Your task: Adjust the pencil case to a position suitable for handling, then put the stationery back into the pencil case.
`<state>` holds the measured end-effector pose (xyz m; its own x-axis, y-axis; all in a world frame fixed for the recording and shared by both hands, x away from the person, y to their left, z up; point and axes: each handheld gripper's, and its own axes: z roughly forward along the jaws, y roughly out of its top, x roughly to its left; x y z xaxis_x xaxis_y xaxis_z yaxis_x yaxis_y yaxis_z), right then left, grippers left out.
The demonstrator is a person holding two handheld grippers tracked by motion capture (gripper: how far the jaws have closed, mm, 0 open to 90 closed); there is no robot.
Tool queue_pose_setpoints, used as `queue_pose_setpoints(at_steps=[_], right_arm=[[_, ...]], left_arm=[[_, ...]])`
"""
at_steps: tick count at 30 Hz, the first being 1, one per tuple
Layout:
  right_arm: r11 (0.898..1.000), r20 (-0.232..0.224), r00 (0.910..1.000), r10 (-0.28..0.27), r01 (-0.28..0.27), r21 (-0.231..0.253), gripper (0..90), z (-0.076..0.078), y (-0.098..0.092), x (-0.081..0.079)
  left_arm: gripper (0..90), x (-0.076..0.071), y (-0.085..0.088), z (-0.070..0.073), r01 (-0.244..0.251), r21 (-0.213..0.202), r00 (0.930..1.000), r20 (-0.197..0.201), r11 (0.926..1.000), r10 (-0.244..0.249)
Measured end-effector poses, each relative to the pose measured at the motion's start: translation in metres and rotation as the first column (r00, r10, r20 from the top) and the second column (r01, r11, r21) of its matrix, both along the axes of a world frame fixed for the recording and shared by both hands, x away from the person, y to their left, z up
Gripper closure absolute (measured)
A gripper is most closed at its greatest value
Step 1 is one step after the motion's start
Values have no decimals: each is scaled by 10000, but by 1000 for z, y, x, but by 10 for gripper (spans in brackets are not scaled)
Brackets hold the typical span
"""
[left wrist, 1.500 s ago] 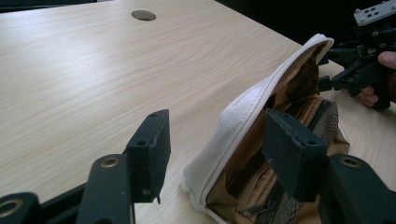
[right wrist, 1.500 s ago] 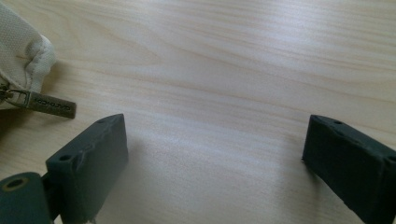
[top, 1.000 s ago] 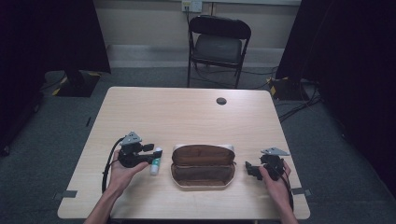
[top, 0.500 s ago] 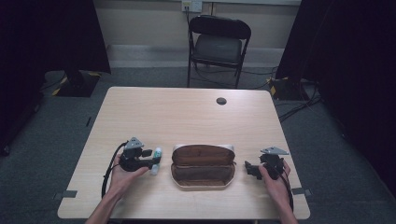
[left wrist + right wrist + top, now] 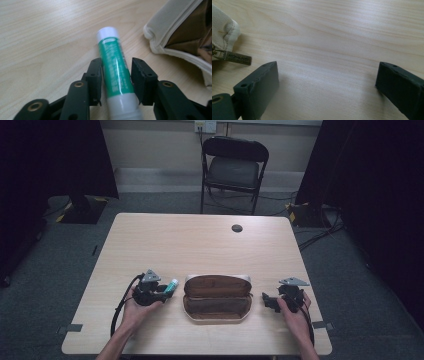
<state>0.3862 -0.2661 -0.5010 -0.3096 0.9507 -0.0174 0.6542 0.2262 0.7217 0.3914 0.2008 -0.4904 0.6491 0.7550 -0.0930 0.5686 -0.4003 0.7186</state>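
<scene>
One green tube between closing left tongs, open case beside

My black-jawed left gripper frames a green, white-capped plastic tube beside a cream, brown-lined fabric pouch.

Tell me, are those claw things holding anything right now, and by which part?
The left gripper has just closed its jaws around the green glue stick, gripping the middle of its barrel. The right gripper stands open over the table, holding nothing.
</scene>
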Motion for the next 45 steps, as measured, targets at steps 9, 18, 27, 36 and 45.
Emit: queue_pose_setpoints(at_steps=[9,18,27,36,45], right_arm=[[10000,-1,10000,0,0,1,36,0,0,0],[10000,-3,10000,0,0,3,36,0,0,0],[10000,-3,10000,1,-1,2,36,0,0,0],[10000,-9,10000,19,-19,-10,33,0,0,1],[10000,-39,10000,57,-57,16,29,0,0,1]], left_arm=[[658,1,-2,-1,74,43,9999,98,10000,-74],[660,3,2,4,114,-547,9999,-98,9984,-120],[661,-2,7,14,161,-1343,9998,97,9908,-149],[660,-8,19,38,377,-2159,9974,675,9757,-236],[660,-13,19,56,554,-2696,9942,1033,9614,-283]])
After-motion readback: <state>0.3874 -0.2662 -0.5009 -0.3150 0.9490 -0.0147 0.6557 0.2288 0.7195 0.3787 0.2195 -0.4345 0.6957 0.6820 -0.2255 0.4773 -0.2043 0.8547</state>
